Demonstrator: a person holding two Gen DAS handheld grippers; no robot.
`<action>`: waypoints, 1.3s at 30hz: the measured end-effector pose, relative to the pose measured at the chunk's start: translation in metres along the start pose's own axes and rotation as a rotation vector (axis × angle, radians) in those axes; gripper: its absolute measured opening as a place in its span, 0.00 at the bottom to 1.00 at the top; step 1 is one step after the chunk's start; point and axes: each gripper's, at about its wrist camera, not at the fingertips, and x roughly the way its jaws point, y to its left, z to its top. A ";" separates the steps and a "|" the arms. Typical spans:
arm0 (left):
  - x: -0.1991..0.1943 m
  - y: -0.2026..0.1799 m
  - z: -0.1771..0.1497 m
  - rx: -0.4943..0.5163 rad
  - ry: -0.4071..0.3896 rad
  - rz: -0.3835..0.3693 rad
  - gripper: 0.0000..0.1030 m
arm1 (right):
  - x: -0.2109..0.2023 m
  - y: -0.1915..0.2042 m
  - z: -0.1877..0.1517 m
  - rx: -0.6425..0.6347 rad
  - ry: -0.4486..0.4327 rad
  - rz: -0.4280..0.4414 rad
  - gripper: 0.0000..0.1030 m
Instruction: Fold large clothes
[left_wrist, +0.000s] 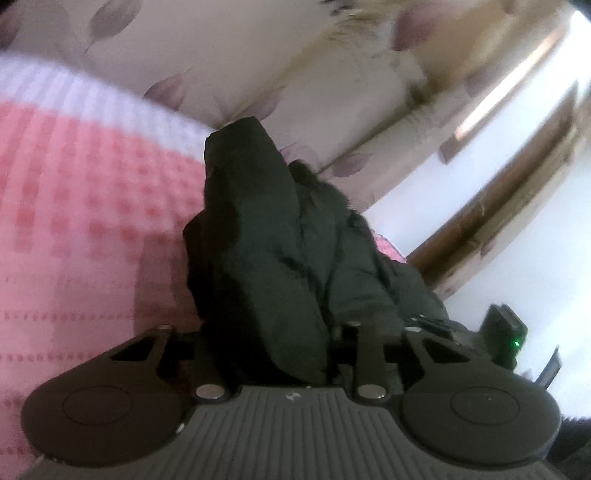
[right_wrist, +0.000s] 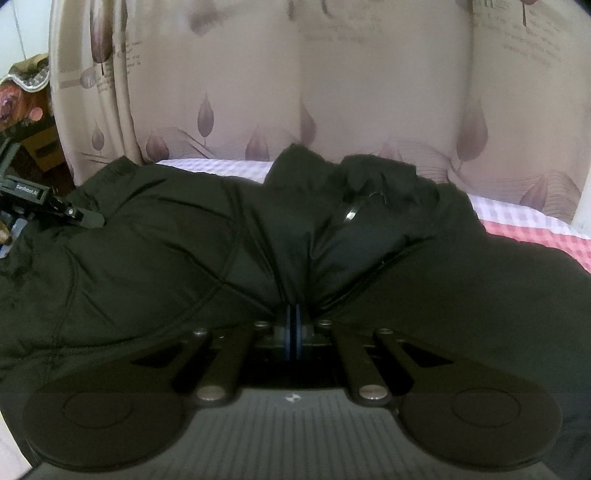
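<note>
A large black padded jacket (right_wrist: 184, 236) lies spread across a bed with a pink and white checked cover (right_wrist: 524, 218). My right gripper (right_wrist: 293, 314) is shut on a fold of the jacket near its middle; the blue pads are pressed together with fabric bunched between them. In the left wrist view my left gripper (left_wrist: 280, 332) is shut on a thick bunch of the jacket (left_wrist: 266, 236), which is lifted above the bed cover (left_wrist: 81, 206); its fingertips are hidden by the fabric. The left gripper also shows at the left edge of the right wrist view (right_wrist: 55, 210), on the jacket's far end.
A beige curtain with purple leaf print (right_wrist: 369, 92) hangs right behind the bed. A floral-covered piece of furniture (right_wrist: 22, 107) stands at the left. In the left wrist view, a white wall and a wooden frame (left_wrist: 498, 206) are at the right.
</note>
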 end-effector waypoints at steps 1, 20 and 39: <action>-0.004 -0.011 0.005 0.010 -0.006 -0.002 0.27 | 0.000 -0.001 0.000 0.009 0.002 0.005 0.02; 0.050 -0.254 0.052 0.032 0.170 0.084 0.27 | 0.002 -0.022 0.005 0.195 0.019 0.110 0.02; 0.164 -0.249 -0.045 -0.302 -0.111 -0.282 0.36 | -0.061 -0.120 -0.040 0.760 -0.053 0.406 0.18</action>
